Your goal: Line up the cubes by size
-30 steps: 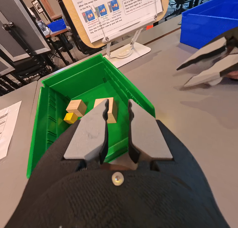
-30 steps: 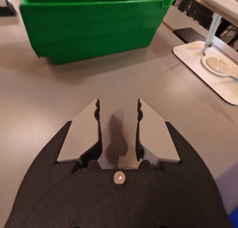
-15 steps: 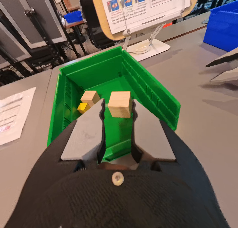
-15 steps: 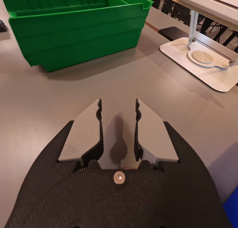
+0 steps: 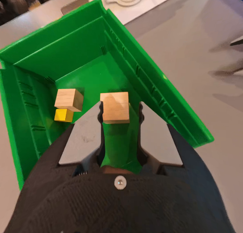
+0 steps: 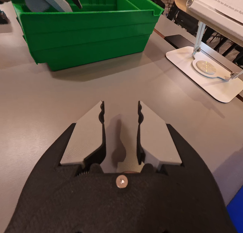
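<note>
A green bin (image 5: 164, 95) holds three cubes. A large wooden cube (image 5: 115, 107) lies at the middle. A mid-size wooden cube (image 5: 67, 99) lies at the left, with a small yellow cube (image 5: 62, 115) touching its near side. My left gripper (image 5: 120, 105) is open, low inside the bin, its fingertips on either side of the large cube. My right gripper (image 6: 120, 104) is open and empty over the grey table, short of the green bin (image 6: 85, 33). The left gripper (image 6: 52, 1) also shows there, reaching into the bin. The cubes are hidden in the right wrist view.
A white stand base (image 6: 205, 74) with an instruction board (image 6: 217, 6) stands right of the bin; it also shows in the left wrist view (image 5: 138, 4). A blue bin corner (image 6: 235, 213) shows at my right edge.
My left gripper has dropped down into the green bin and opened wider around the large wooden cube. My right gripper has drawn back a little and stayed open.
</note>
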{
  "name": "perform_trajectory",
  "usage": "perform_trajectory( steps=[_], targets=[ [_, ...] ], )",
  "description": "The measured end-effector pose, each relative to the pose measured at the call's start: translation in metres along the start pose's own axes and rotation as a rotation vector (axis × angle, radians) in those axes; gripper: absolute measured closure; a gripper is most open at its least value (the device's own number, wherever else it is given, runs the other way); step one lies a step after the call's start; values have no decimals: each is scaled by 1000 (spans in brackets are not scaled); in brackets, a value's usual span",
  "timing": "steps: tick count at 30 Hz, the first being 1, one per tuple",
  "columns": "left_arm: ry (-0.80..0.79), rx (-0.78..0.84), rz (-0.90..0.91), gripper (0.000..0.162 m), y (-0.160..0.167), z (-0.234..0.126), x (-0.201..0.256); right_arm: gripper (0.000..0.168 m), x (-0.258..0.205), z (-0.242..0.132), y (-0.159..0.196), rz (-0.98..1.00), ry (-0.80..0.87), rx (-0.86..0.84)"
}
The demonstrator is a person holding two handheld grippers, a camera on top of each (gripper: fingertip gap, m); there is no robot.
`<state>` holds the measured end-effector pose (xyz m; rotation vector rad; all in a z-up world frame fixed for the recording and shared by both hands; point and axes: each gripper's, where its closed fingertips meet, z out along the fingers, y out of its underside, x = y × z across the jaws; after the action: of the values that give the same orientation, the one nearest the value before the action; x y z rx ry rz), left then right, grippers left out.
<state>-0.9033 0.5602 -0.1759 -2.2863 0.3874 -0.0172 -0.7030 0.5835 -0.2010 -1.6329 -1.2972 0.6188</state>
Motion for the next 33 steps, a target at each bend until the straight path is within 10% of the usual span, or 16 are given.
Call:
perform_trajectory(
  steps=[15, 20, 33],
  targets=[
    [-206, -226, 175, 96, 20, 36, -16, 120, 0, -1, -1, -5, 7, -3],
    [-259, -352, 209, 66, 36, 48, -28, 120, 1, -1, 1, -1, 11, -7],
    [-159, -311, 174, 95, 41, 48, -27, 121, -4, 2, 4, -26, -1, -25]
  ],
)
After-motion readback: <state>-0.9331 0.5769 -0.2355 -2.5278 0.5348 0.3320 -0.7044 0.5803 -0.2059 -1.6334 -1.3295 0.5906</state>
